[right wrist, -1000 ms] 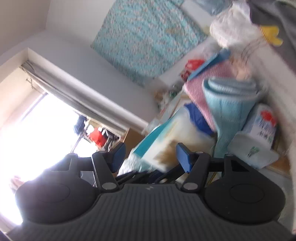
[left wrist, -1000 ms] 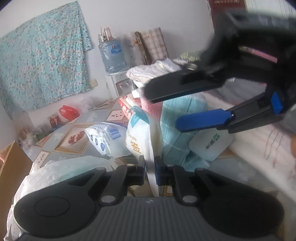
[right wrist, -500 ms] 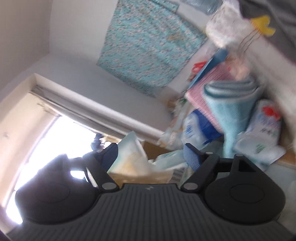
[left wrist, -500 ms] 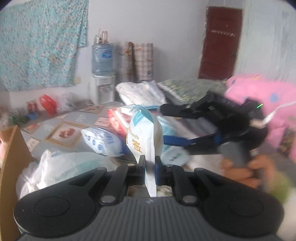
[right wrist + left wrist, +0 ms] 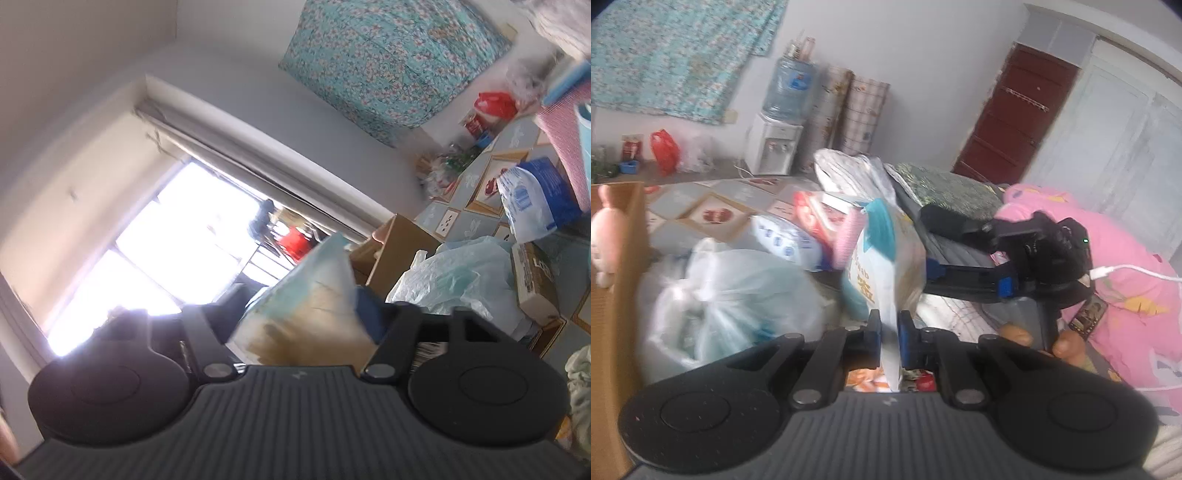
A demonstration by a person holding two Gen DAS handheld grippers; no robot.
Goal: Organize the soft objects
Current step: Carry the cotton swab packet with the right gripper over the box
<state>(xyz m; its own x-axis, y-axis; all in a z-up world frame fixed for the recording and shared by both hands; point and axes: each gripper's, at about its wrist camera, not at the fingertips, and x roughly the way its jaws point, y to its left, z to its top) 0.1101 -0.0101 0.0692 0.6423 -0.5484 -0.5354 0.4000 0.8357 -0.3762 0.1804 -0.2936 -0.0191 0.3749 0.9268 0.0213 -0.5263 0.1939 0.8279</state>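
My left gripper (image 5: 888, 334) is shut on the thin edge of a soft white and teal pack (image 5: 886, 258) and holds it upright. The right gripper (image 5: 932, 273) comes in from the right and touches the pack's far side. In the right wrist view the pack (image 5: 310, 310) fills the gap between the wide-set fingers of the right gripper (image 5: 295, 332); whether they press on it is unclear. A pink plush toy (image 5: 604, 240) sits in a cardboard box (image 5: 613, 314) at the left.
A knotted clear plastic bag (image 5: 731, 295) lies left of the pack. A blue and white pack (image 5: 783, 243), a pink checked cloth (image 5: 846, 240) and a pink quilt (image 5: 1126, 280) lie around. A small cardboard carton (image 5: 535, 280) shows in the right wrist view.
The left gripper has kept hold of the pack and swung right with it. The right gripper has come down from above and closed in around the pack's far side.
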